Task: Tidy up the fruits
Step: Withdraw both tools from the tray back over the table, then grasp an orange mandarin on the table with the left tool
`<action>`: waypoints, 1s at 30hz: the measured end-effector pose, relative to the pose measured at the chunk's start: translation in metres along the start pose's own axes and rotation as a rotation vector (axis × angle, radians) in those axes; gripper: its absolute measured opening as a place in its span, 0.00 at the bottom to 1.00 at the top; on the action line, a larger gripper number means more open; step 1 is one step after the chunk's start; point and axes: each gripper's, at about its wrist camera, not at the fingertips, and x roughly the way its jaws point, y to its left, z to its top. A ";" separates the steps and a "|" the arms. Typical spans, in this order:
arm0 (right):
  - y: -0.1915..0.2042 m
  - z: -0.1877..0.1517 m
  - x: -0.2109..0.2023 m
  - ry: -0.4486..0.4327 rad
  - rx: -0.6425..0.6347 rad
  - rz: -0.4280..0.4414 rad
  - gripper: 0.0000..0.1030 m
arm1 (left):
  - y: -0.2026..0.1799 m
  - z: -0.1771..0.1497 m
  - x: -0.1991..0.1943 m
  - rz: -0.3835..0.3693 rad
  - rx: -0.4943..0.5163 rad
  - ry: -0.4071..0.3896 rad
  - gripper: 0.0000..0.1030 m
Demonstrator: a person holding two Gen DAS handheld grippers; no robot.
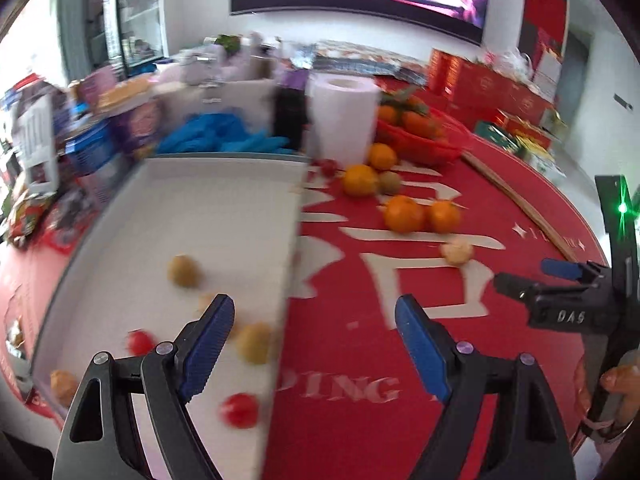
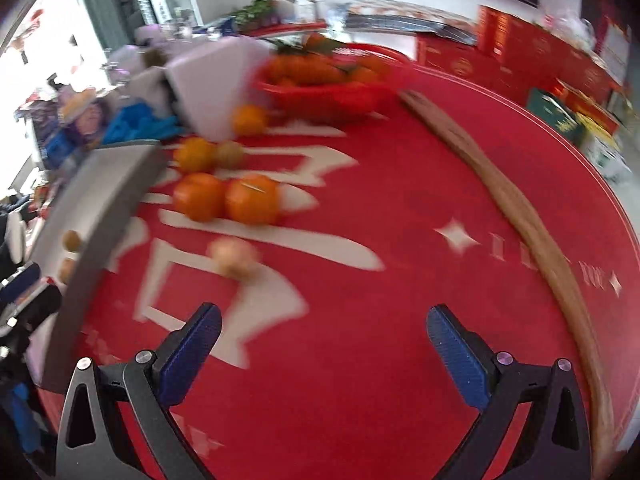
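Both sets of tongs are seen wide open with nothing gripped. The left tongs (image 1: 314,312) are held over the right edge of a white tray (image 1: 224,216), one pad above the tray floor and the other above the red-covered bench (image 1: 500,200). The right tongs (image 2: 324,324) are spread over bare red cloth, with nothing between the pads.

Fruit that's already in the tray: two small red tomato-like fruits (image 1: 239,410), plus a few yellowish-brown round ones (image 1: 183,271), all pretty blurred, so the exact kind can't be told.

Still out on the bench: two oranges (image 2: 226,198) touching side by side, another orange (image 2: 195,154) just behind them with a kiwi-looking brown fruit (image 2: 230,155) right against it, and one more orange (image 2: 249,119) tucked against a white paper roll (image 1: 344,116). A pale, knobbly fruit (image 2: 235,258) is sat alone in front of the orange pair, on the white lettering, closest to the right tongs. A few small red fruits (image 1: 326,166) are spotted by the base of the roll.

Further back, a red basket (image 1: 420,140) full of leafy oranges is parked beside the roll. A wooden strip (image 2: 520,208) is laid along the bench's curved edge. Blue gloves (image 1: 224,136) are piled behind the tray.
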 end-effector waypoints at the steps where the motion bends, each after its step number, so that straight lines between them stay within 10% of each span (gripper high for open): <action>1: -0.006 -0.002 0.000 0.002 0.005 -0.009 1.00 | -0.008 0.004 0.006 -0.004 0.006 0.012 0.83; 22: -0.022 -0.022 -0.004 -0.060 -0.039 -0.097 1.00 | -0.062 0.066 0.101 0.011 -0.039 0.111 0.82; 27: -0.022 -0.022 -0.003 -0.059 -0.040 -0.098 1.00 | -0.064 0.065 0.109 0.029 -0.008 0.112 0.40; 30: -0.022 -0.022 -0.003 -0.059 -0.039 -0.098 1.00 | -0.061 0.057 0.104 0.021 0.002 0.113 0.40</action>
